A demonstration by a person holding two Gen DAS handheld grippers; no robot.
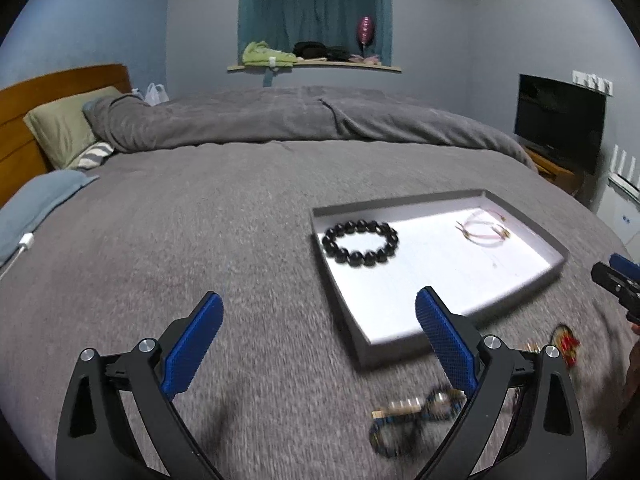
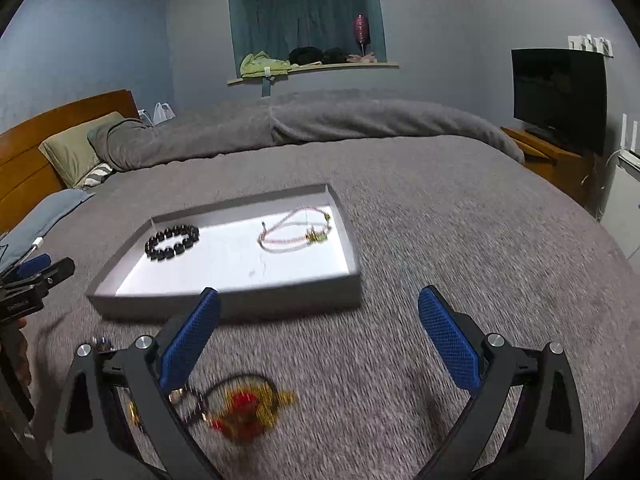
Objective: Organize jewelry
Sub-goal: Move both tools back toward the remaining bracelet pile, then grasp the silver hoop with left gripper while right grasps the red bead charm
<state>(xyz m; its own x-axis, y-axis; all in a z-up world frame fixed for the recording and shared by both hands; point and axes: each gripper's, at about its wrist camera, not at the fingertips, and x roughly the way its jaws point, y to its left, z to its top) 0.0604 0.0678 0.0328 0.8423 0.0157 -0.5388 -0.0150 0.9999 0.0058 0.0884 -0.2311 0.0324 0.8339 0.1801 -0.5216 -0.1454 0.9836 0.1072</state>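
Left wrist view looks across a grey blanket (image 1: 200,240) spread over a bed, with a wooden headboard (image 1: 24,120) and a green pillow (image 1: 60,128) out at ten o'clock, a curtained window niche (image 1: 316,12) at twelve, and a dark television (image 1: 560,120) on a wooden stand at two. My left gripper (image 1: 320,344) hangs above the blanket with its blue pads spread wide and nothing between them. A shallow grey tray (image 1: 560,258) with a white floor lies on the blanket at about one o'clock from my left fingers; inside it a black bead bracelet (image 1: 360,242) sits near the far left corner, and a thin pink cord bracelet (image 1: 484,232) with small gold fittings lies well apart toward the far right. On the blanket near the tray, by my right-hand pad, rests a blurred dark blue bead strand (image 1: 404,420) with pale cylindrical beads. From the right wrist, my right gripper (image 2: 320,344) is likewise spread and empty, with the tray at eleven o'clock. Below my left-hand pad there, at seven o'clock, lies a red and gold ornament (image 2: 244,412) on a dark cord, blurred, on the blanket outside the tray.
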